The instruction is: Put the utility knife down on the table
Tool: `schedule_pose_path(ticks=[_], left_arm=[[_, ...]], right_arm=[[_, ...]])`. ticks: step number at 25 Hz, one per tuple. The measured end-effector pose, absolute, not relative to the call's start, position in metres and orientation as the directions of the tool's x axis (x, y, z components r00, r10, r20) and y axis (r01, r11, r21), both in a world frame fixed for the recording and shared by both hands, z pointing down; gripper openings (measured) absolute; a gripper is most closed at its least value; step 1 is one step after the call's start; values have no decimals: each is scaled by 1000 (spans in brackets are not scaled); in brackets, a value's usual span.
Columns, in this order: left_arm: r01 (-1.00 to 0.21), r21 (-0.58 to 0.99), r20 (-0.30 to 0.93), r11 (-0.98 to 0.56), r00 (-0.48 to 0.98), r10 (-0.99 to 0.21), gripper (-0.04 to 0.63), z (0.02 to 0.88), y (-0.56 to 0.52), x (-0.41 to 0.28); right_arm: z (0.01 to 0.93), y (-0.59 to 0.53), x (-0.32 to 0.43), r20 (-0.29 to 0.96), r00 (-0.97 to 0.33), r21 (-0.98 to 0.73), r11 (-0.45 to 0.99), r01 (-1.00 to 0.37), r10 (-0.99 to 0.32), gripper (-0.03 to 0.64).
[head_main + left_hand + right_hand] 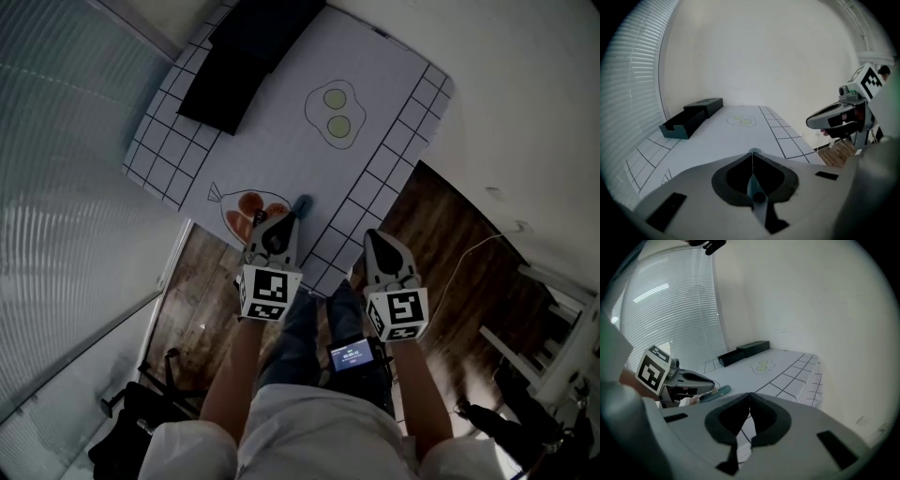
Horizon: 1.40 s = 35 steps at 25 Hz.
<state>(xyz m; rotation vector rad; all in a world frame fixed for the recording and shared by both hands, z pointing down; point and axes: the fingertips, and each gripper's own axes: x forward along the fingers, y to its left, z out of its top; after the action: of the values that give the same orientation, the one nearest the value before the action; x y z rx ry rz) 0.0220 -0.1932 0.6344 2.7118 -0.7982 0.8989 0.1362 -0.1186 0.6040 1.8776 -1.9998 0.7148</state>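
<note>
The utility knife [302, 203] is teal, and only its tip pokes out past my left gripper [286, 217], which is shut on it over the near edge of the white gridded table [281, 150]. In the left gripper view the knife [754, 186] runs between the closed jaws of the left gripper [753, 154]. From the right gripper view the knife [718, 391] sticks forward out of the left gripper [701, 383], above the cloth. My right gripper [373, 236] [749, 394] hovers just off the table's near corner, shut and empty.
A black open box [239, 56] [689, 119] [743, 352] lies at the table's far left. Drawn on the cloth are a fried-egg outline [335, 112] and an orange sketch [251, 208] beside the left gripper. Window blinds [66, 141] stand on the left, wooden floor [459, 281] to the right.
</note>
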Motion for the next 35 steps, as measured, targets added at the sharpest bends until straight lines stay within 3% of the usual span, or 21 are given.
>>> schedule_pose_path(ticks=[18, 35], left_arm=[[-547, 31, 558, -836, 704, -440, 8, 611, -189, 13], [-610, 116, 394, -784, 753, -528, 8, 519, -191, -13]], right_arm=[[595, -119, 146, 557, -51, -76, 11, -997, -829, 8], [526, -122, 152, 471, -30, -42, 11, -999, -882, 8]])
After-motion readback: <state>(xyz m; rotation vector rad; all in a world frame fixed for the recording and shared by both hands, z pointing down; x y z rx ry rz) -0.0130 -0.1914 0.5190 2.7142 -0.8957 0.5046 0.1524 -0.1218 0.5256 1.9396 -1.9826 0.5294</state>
